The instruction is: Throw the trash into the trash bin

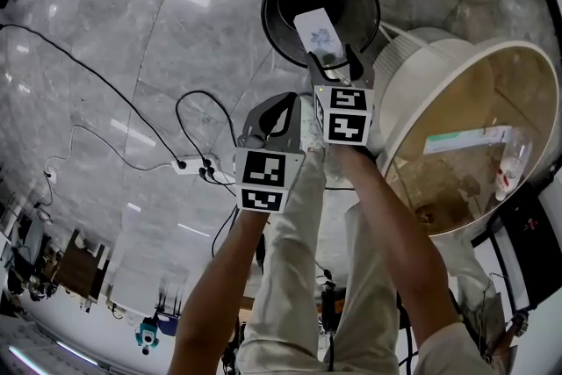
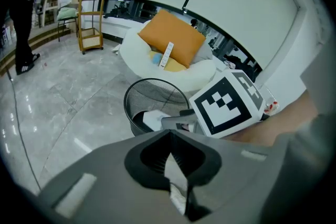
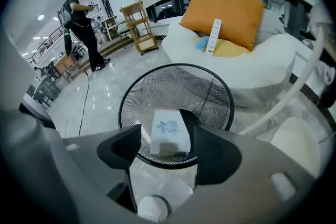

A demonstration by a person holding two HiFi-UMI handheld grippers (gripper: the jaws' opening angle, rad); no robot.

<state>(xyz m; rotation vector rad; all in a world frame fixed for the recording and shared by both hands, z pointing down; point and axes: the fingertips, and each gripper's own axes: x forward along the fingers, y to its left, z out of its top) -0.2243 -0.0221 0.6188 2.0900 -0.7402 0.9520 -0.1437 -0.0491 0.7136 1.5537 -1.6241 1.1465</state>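
1. Packet (image 3: 169, 134), white with a blue flower print. It is clamped at its lower end between the wide-set jaws of the right gripper (image 1: 332, 59). It stands out past the jaw tips, over the open mouth of the bin.
2. Trash bin (image 1: 274, 0), round, black wire mesh. It stands upright on the grey marble floor (image 1: 132, 31).
3. Left gripper (image 2: 170, 134), jaws closed with the tips meeting. A thin pale scrap (image 2: 177, 194) is pinched in the seam between the pads; what it is cannot be made out. This gripper is beside the right one, short of the bin's rim.
4. Round table (image 1: 430, 88), cream rim, just beside the bin.
5. Power strip (image 1: 195, 164) with black cables, on the floor well apart from the bin.
6. White lounger (image 3: 262, 60) with an orange cushion (image 3: 223, 10), beyond the bin.
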